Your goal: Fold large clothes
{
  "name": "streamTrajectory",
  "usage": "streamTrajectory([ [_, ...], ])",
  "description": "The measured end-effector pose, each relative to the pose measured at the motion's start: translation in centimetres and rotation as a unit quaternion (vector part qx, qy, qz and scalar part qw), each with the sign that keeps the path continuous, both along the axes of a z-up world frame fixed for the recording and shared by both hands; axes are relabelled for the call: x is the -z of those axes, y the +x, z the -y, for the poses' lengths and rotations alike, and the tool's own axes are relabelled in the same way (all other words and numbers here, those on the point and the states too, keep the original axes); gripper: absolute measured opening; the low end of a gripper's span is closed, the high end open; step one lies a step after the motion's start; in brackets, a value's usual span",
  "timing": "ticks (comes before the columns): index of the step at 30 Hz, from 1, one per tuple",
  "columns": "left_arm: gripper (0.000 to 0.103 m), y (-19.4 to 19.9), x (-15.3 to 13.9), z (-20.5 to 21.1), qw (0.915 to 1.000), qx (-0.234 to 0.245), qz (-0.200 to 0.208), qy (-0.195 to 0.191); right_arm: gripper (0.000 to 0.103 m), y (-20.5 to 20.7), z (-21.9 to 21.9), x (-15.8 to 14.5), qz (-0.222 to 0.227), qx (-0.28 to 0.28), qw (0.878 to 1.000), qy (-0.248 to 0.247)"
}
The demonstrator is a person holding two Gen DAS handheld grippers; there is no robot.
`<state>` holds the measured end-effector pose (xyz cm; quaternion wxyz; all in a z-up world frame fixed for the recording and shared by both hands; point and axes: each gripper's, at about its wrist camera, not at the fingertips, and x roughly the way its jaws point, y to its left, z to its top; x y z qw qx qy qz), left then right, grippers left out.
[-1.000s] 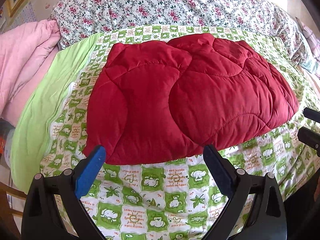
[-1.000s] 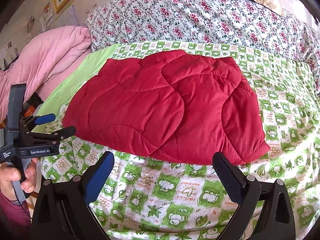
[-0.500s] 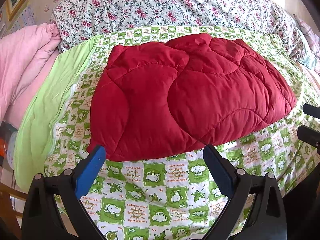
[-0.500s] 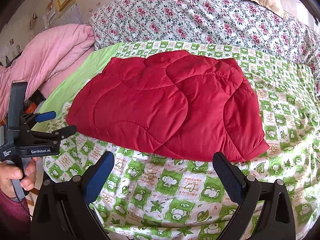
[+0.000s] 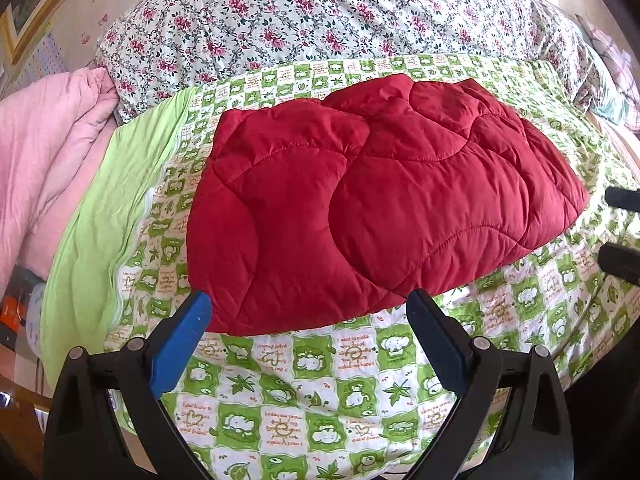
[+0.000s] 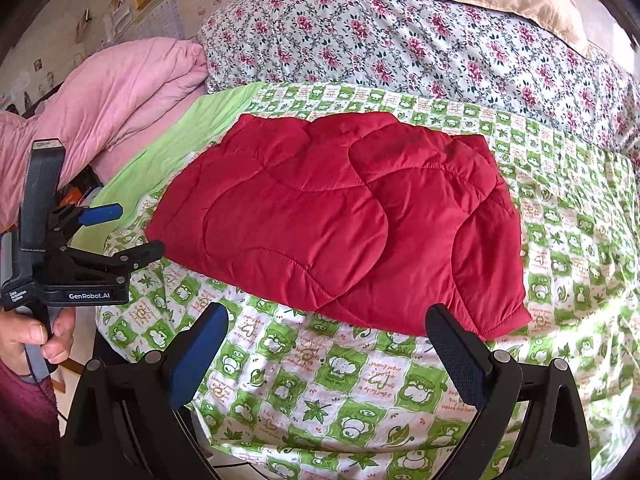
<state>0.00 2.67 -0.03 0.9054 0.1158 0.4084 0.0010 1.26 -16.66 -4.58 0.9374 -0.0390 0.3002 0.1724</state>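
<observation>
A red quilted jacket (image 5: pixel 372 216) is laid on the green-and-white cartoon-print sheet (image 5: pixel 320 396) of the bed, already doubled over into a compact slab w/ one padded layer lapped over the other; its near edge runs just beyond both grippers. No sleeve or collar can be made out, so the garment type is judged from the quilting only.

Left gripper (image 5: pixel 308 332) is held w/ jaws spread wide, nothing between them, poised above the sheet just short of the jacket's near-left corner. Right gripper (image 6: pixel 328 344) is likewise spread wide and empty, near the near-right edge. Neither is touching the fabric. The left unit is also seen from the right wrist view, gripped by a hand (image 6: pixel 32 336).

Step in hand is judged as between folds: either the fold is done or one more is to be made. If another is wanted, the near edge would need to be pinched at both corners thru all layers, lifted together and carried toward the floral quilt (image 6: pixel 400 40). Puffy fill may spring back, so a press-down would likely be required.
</observation>
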Motion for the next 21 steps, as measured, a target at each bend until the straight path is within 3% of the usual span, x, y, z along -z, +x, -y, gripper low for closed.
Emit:
streamTrajectory([
  [5,0.099,0.8,-0.2,-0.4,1.0,-0.003,0.002,0.004,0.1,0.7,0.2,-0.5,0.001,-0.002,1.0,-0.021],
  [14,0.099,3.6,0.0,-0.9,1.0,0.003,-0.007,-0.001,0.1,3.7,1.8,0.0,-0.025,0.007,1.0,-0.008],
  [21,0.099,5.8,-0.3,-1.7,0.9996,0.006,-0.008,-0.025,0.1,5.7,2.5,-0.2,-0.038,0.011,0.999,-0.009],
])
